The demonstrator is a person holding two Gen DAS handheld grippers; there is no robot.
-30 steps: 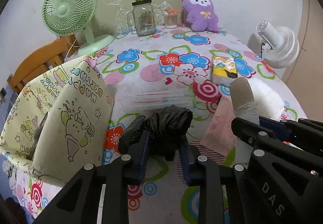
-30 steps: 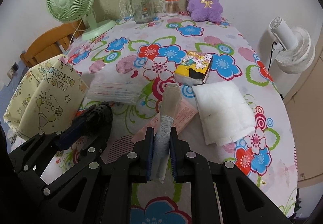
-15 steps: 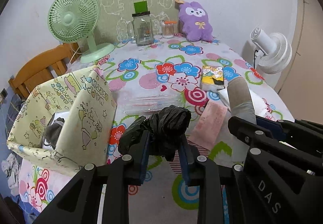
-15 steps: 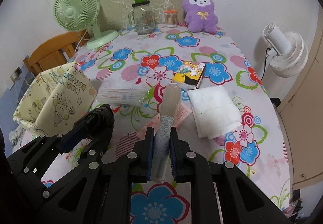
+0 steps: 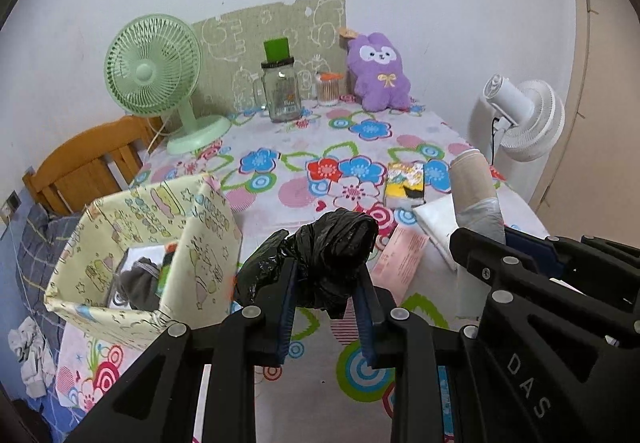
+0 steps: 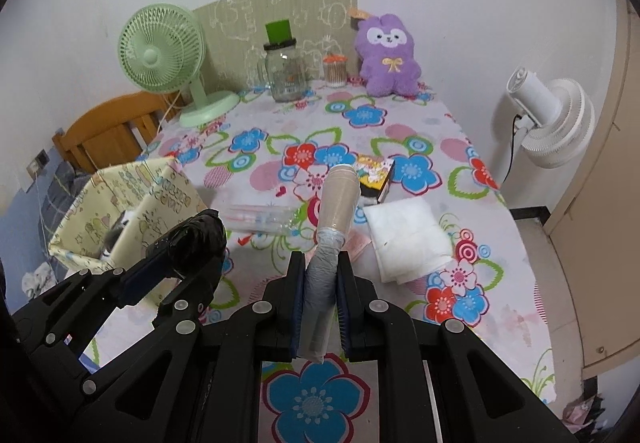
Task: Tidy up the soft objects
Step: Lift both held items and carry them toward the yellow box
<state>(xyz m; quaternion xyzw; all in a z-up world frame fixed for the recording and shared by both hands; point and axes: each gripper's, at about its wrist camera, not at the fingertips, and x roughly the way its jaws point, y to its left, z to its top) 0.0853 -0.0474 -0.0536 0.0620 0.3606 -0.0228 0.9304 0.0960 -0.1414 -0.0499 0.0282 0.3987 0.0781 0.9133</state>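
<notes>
Black bag bundle (image 5: pixel 336 243) clamped in left hand-held gripper (image 5: pixel 326 291) | right hand-held gripper (image 6: pixel 322 295) clamped on beige roll (image 6: pixel 334 211) | storage box (image 5: pixel 200 243) contents unclear

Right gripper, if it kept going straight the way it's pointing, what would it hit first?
Probably the floral tablecloth near the yellow packet; depth is unclear. The right gripper carries a beige roll.

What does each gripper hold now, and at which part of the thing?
The left gripper is shut on a crumpled black plastic bag, around its lower middle. The right gripper is shut on a rolled beige sock, at its grey near end.
</notes>
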